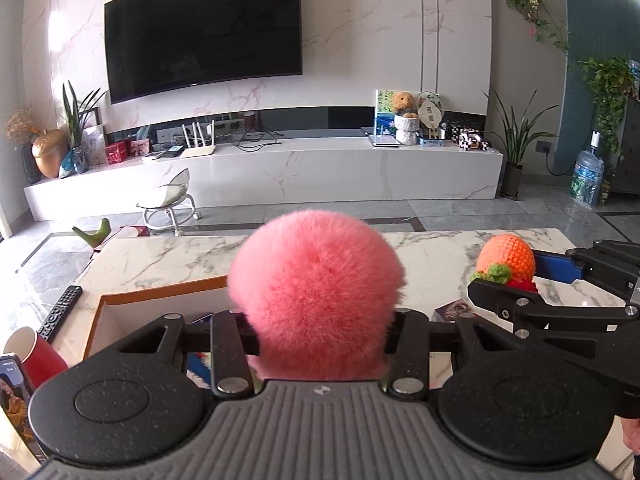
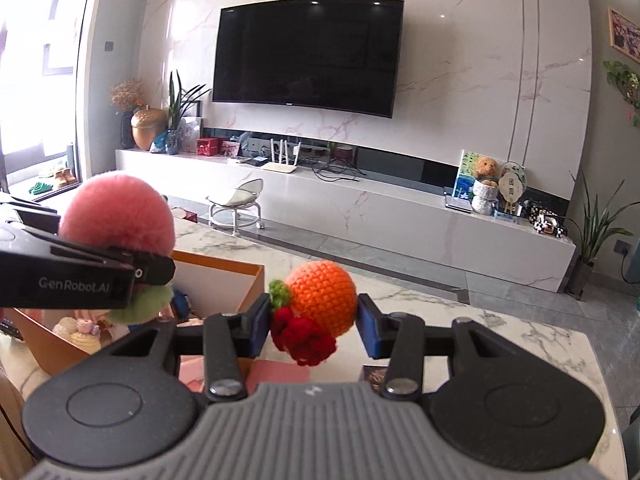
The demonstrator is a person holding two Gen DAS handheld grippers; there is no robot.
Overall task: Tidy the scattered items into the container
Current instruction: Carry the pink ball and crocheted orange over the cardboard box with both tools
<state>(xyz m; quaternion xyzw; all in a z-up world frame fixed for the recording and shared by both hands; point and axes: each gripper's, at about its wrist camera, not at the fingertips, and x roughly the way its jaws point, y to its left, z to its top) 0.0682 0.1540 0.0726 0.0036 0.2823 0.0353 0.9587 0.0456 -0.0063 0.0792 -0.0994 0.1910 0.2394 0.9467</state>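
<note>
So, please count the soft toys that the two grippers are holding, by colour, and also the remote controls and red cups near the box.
Pink fluffy toy, in the left gripper: 1
Orange crochet toy, in the right gripper: 1
Black remote control, left of the box: 1
Red cup: 1
Total: 4

The pompom (image 1: 316, 304) is pink, round and very fluffy, with a green fluffy part (image 2: 146, 306) under it. It is held up in the air above the box (image 2: 224, 280). The box is open, orange outside and white inside, and stands on the marble table; some small knitted items (image 2: 82, 330) lie in it. The crochet fruit (image 2: 322, 302) is an orange ball with a green leaf and red berries below, also held above the table, just beside the box.
</note>
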